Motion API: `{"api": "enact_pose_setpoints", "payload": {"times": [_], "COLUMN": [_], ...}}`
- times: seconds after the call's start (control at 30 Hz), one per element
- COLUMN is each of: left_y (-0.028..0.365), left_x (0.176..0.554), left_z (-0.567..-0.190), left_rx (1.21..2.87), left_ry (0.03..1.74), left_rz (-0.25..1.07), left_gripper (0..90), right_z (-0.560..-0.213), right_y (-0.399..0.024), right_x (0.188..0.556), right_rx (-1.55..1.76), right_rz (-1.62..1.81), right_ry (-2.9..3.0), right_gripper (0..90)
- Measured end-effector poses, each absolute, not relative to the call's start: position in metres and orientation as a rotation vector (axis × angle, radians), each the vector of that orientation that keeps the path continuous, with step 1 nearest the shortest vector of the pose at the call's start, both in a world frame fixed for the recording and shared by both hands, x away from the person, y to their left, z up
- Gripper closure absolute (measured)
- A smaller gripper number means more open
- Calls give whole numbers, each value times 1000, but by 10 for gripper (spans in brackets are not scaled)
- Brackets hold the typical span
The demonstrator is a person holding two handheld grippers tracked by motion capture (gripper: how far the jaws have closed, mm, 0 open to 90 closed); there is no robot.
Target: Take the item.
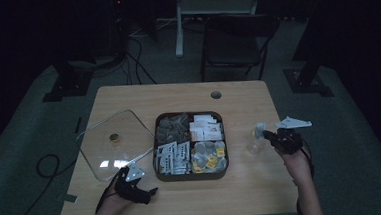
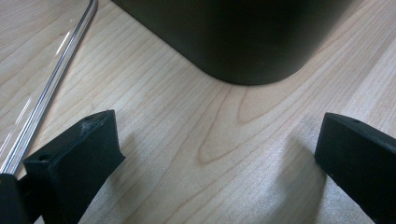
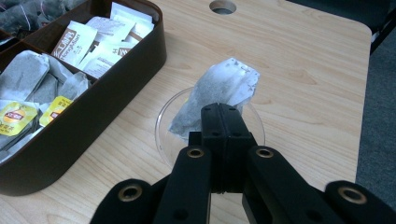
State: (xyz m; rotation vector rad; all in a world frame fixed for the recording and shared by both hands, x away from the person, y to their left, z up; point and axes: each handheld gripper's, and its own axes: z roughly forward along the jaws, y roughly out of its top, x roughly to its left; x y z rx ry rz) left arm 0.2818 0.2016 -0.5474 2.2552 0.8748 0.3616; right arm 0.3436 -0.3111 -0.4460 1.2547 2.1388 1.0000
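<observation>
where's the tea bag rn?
The tea bag is clamped in the right tongs, held just above a clear glass cup on the table, right of the dark compartment box.

I am seeing one brown box (image 1: pixel 191 175) with four parts, one glass lid (image 1: pixel 111 142), one clear cup (image 3: pixel 166 123), one tea bag (image 3: pixel 219 88) and one chair (image 1: pixel 234 39).

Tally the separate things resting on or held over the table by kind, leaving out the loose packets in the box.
Compartment box: 1
Clear lid: 1
Clear cup: 1
Tea bag held by right gripper: 1
Grippers, counting left gripper: 2
Total: 6
</observation>
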Motion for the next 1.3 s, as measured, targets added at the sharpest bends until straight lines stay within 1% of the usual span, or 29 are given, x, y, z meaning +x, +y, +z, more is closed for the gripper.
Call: {"api": "enact_pose_setpoints", "payload": {"times": [0.23, 0.4, 0.47, 0.5, 0.57, 0.67, 0.8, 0.93, 1.07, 1.27, 1.3], "left_y": [202, 202, 202, 202, 202, 202, 202, 202, 202, 202, 202], "left_x": [282, 282, 282, 282, 282, 282, 282, 282, 282, 282, 282], "left_z": [-547, -547, -547, -547, -547, -547, -547, -547, -547, -547, -547], "left_rx": [2255, 2255, 2255, 2255, 2255, 2255, 2255, 2255, 2255, 2255, 2255], "left_ry": [875, 875, 875, 875, 875, 875, 875, 875, 875, 875, 875], "left_rz": [362, 362, 362, 362, 362, 362, 362, 362, 362, 362, 362], "left_gripper": [8, 8, 8, 8, 8, 8, 8, 8, 8, 8, 8], "right_z": [-450, -450, -450, -450, -450, -449, -450, -448, -445, -445, -446], "right_y": [-313, -312, -313, -313, -313, -313, -311, -311, -309, -307, -307], "right_x": [344, 344, 344, 344, 345, 345, 346, 346, 346, 347, 347], "right_rx": [1265, 1263, 1264, 1264, 1275, 1277, 1276, 1284, 1279, 1282, 1282], "right_rz": [1005, 1011, 1017, 1017, 1026, 1028, 1022, 1045, 1049, 1051, 1054], "right_ry": [2148, 2147, 2144, 2144, 2134, 2130, 2133, 2120, 2117, 2122, 2122], "right_gripper": [898, 875, 828, 828, 747, 720, 711, 639, 615, 615, 599]}}
